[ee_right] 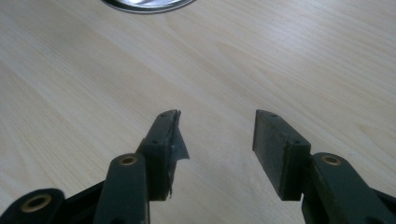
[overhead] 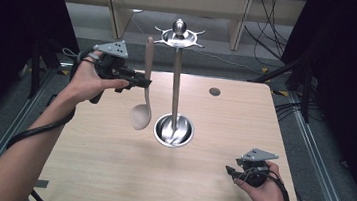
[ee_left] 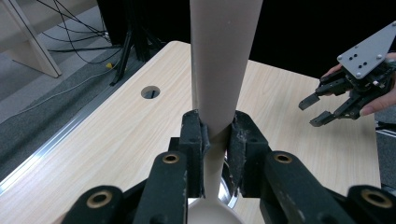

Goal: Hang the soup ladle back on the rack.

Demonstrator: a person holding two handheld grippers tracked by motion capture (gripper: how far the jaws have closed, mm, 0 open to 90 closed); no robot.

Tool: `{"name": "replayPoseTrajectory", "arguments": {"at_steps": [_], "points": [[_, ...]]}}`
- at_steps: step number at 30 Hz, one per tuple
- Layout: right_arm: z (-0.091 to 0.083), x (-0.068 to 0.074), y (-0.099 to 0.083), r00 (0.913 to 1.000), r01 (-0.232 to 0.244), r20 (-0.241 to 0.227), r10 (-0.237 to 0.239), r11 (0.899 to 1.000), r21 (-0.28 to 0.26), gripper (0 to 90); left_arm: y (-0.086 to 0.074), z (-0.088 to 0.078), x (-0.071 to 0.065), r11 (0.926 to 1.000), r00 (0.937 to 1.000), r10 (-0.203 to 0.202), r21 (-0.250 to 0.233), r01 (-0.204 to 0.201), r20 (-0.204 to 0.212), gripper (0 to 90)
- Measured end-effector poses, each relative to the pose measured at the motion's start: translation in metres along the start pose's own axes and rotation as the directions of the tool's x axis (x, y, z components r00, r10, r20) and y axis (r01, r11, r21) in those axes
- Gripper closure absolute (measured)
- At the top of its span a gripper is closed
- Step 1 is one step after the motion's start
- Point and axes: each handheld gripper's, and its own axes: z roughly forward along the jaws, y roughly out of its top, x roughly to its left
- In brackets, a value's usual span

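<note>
A beige spoon point(overhead: 143, 97) hangs upright over the table, bowl down and handle up, just left of a metal utensil stand point(overhead: 176, 80). The stand has a round dish base point(overhead: 182, 137) and a hooked crown point(overhead: 178, 36) on a tall pole. My left gripper point(overhead: 144, 83) is shut on the spoon's handle point(ee_left: 217, 70), and its pads pinch the narrow neck above the bowl point(ee_left: 212, 213). My right gripper point(overhead: 231, 172) rests low at the table's near right, open with nothing between its fingers point(ee_right: 215, 135). The left gripper view also shows the right gripper point(ee_left: 322, 109) with its jaws apart.
The wooden table point(overhead: 109, 163) has a round cable hole point(overhead: 214, 91) behind the stand. The stand's shiny base rim point(ee_right: 144, 3) lies ahead of the right gripper. Dark curtains, cables and wooden legs stand beyond the table's far edge.
</note>
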Motion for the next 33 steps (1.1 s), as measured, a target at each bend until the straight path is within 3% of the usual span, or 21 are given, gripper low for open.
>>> {"name": "replayPoseTrajectory", "arguments": {"at_steps": [1,8,11,12,33], "points": [[0.0001,-0.0015,0.0003,0.9998,0.021,0.005,-0.021,1.000,-0.004,51.3,0.0003,0.0002,0.0000,1.0000,1.0000,0.002,0.002,-0.002,0.001,76.0],[0.0003,-0.0015,0.0003,0.9998,0.021,0.005,-0.021,1.000,-0.003,51.3,0.0023,0.0016,-0.0002,1.0000,1.0000,0.004,0.004,-0.004,0.004,76.0],[0.0001,-0.0001,0.0001,1.0000,0.000,-0.001,0.000,1.000,0.000,51.4,0.0024,0.0020,-0.0002,1.0000,1.0000,0.005,0.004,-0.005,0.004,76.0],[0.0002,-0.0016,0.0003,0.9997,0.022,0.005,-0.022,1.000,-0.003,51.3,0.0025,0.0020,-0.0001,1.0000,1.0000,0.007,0.004,-0.007,0.003,76.0],[0.0002,-0.0016,0.0002,0.9997,0.024,0.007,-0.024,1.000,-0.002,51.4,0.0046,0.0051,0.0025,0.9998,0.9999,0.007,0.021,-0.007,0.015,76.0]]}}
